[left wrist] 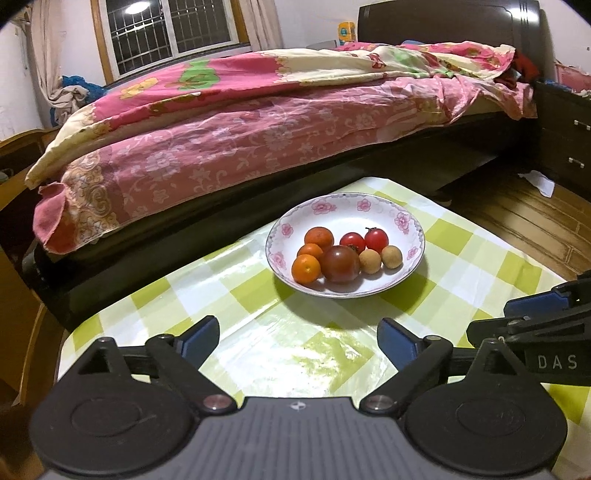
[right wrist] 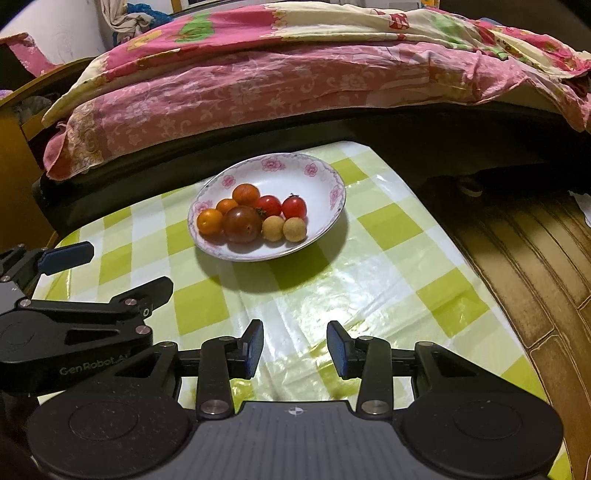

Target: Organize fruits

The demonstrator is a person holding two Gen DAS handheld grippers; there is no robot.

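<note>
The plate [left wrist: 413,236] stands near the far edge of the table [left wrist: 258,354] and holds all the fruits [left wrist: 341,263] together. The left gripper [left wrist: 297,341] and the right gripper [right wrist: 295,349] both hang open and empty above the near edge.

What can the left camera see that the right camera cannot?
Only the left view shows the window, the dark headboard and the drawers beside the bed. Only the right view shows the wide strip of wooden floor right of the table. Both show the flowered plate holding three oranges, three tomatoes and two small tan fruits, the checked tablecloth, the pink bedspread, and both open grippers: left gripper, right gripper.
</note>
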